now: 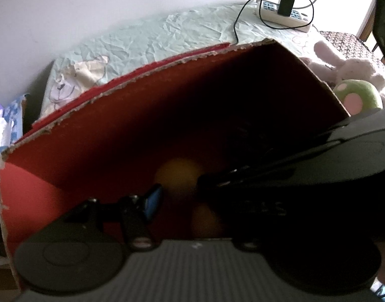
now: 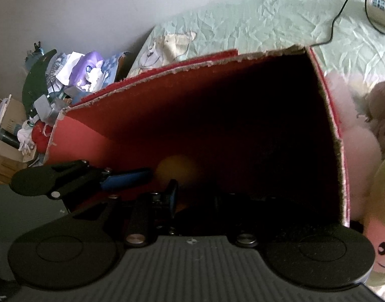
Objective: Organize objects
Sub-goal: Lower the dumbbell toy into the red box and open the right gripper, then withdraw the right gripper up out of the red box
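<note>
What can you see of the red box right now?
The red box is open-topped cardboard, red inside and out, with torn, frayed brown edges along its rim. It sits on the pale green sheet, plush toys close against its right wall. Its far wall is lit; the interior is deep in shadow. Both grippers reach in over the near side, and a blurred orange ball lies on the floor inside. A second orange shape sits nearer, too blurred to identify.
</note>
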A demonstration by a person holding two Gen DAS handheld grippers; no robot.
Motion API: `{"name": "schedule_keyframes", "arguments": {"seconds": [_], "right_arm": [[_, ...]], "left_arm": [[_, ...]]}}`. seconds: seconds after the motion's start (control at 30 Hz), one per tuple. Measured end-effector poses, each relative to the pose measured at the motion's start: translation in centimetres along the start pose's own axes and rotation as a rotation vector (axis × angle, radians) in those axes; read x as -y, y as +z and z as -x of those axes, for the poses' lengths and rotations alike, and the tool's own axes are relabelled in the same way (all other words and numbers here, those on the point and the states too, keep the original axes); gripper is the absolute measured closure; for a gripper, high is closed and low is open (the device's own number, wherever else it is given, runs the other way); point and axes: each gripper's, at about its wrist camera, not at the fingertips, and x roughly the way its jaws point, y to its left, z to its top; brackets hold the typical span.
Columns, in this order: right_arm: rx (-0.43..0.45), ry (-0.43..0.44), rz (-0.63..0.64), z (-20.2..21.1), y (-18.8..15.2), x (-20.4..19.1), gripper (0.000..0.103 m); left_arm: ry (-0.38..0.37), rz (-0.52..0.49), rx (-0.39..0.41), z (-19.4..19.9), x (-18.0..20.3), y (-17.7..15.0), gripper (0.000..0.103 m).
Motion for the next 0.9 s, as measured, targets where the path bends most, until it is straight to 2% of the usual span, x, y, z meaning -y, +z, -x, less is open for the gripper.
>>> {"name": "schedule_keyframes", "arguments": {"seconds": [0.47, 0.9], "right_arm": [[0.05, -0.016, 0.019, -0.12, -0.27, -0.15, 0.073], [0.054, -0.014, 0.021, -0.01, -0.38, -0.18, 0.074]], "left_arm": [[0.043, -0.003, 0.007, -0.04, 0.24, -0.01, 0.036], [0.072, 0.001, -0.004, -0.19, 0.37, 0.06, 0.036]]}}
